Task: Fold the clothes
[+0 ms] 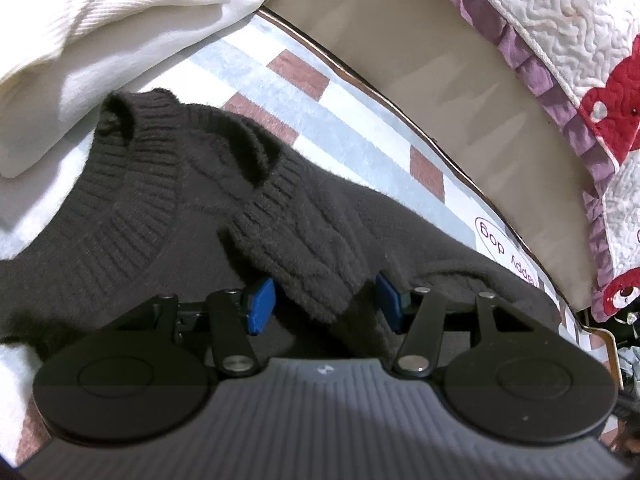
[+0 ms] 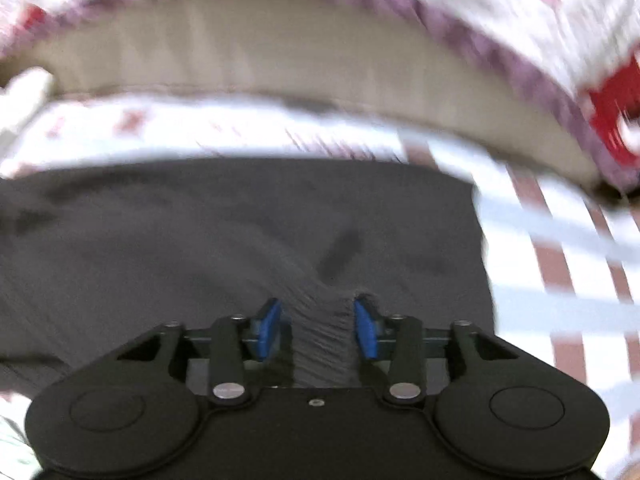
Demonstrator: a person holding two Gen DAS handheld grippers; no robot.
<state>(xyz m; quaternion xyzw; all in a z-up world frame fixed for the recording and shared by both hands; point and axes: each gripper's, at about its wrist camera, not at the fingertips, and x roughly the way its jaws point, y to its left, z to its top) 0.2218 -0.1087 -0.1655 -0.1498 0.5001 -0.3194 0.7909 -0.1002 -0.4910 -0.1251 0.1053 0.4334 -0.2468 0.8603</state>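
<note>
A dark brown knit sweater lies on a checked blanket, its ribbed collar toward the upper left. My left gripper holds a ribbed cuff of a sleeve between its blue pads. In the blurred right wrist view, my right gripper pinches a bunched fold of the sweater's ribbed hem; the sweater body spreads ahead of it.
A white knit garment lies at the upper left, touching the sweater's collar. A beige strip and a quilted cover with purple trim border the blanket on the far side. The checked blanket extends right of the sweater.
</note>
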